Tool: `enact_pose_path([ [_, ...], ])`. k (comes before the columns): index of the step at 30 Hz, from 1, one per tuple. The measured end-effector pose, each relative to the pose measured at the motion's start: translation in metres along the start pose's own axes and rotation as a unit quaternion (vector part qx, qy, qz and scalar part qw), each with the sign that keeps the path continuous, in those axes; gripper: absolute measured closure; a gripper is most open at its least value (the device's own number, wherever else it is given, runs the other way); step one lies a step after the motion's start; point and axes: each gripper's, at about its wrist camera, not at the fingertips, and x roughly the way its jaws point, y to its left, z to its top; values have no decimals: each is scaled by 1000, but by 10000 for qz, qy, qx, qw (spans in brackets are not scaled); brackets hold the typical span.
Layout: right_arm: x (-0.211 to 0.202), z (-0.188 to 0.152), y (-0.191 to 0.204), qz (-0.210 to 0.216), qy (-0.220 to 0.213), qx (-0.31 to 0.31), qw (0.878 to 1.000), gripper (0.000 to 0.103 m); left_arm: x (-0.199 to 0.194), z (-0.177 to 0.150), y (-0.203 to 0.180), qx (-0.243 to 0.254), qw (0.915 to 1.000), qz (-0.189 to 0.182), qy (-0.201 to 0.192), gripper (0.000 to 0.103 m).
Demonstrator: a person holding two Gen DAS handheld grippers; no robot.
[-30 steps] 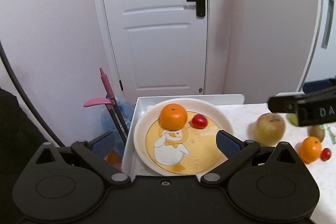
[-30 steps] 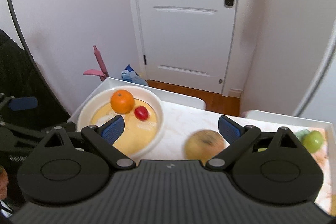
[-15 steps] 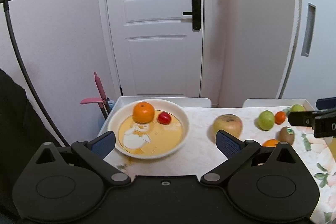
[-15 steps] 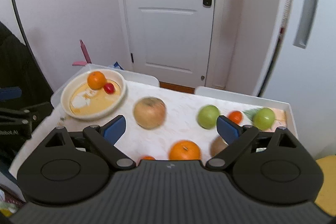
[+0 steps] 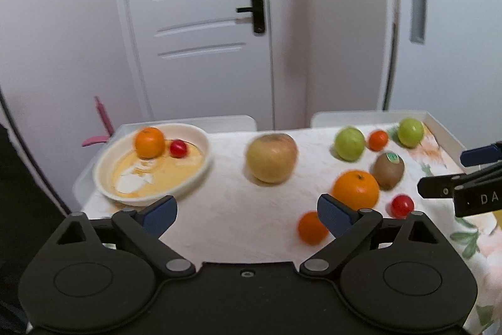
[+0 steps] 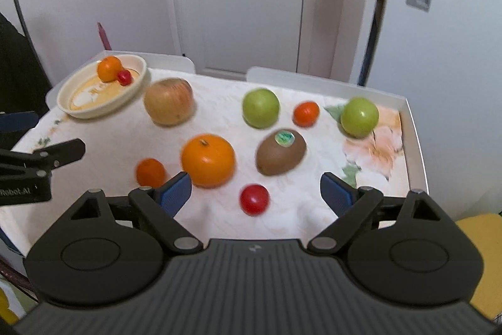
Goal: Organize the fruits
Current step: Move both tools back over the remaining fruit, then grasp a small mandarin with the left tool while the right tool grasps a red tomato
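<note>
Over the surface [image 6: 219, 218], both claws have pulled back from the bowl [image 5: 200, 143], left claw [image 5: 248, 212] and right claw [image 6: 255, 187] wide open and empty. Now the loose fruit shows: the big orange [image 6: 208, 159] sits near the right claw, likely next for the bowl.

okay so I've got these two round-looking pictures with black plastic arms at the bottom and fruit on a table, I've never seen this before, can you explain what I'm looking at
Each picture comes from a fisheye camera on a hand-held two-finger gripper, looking forward along its fingers. One shows the left gripper, the other the right gripper. Both are open and hold nothing. On the cloth-covered table sits a bowl holding an orange and a small red fruit. Loose on the cloth lie a yellowish apple, two green apples, a kiwi, a big orange, two small orange fruits and a red one.
</note>
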Motion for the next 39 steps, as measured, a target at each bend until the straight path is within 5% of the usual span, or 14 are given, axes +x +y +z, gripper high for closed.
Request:
enact_pose_path([
  [12,33,-30,-10,98,15,-8,10000,14,56,-28,-39,416,9983,-380,130,41],
  [23,46,-35,-5,144,21,-11,9999,24,77,-33,-47,334,9969,-639,317,61],
  [39,64,-34,-1,166,35,13,9999,39,74,-35,-44,333,9968,-646,333,63],
])
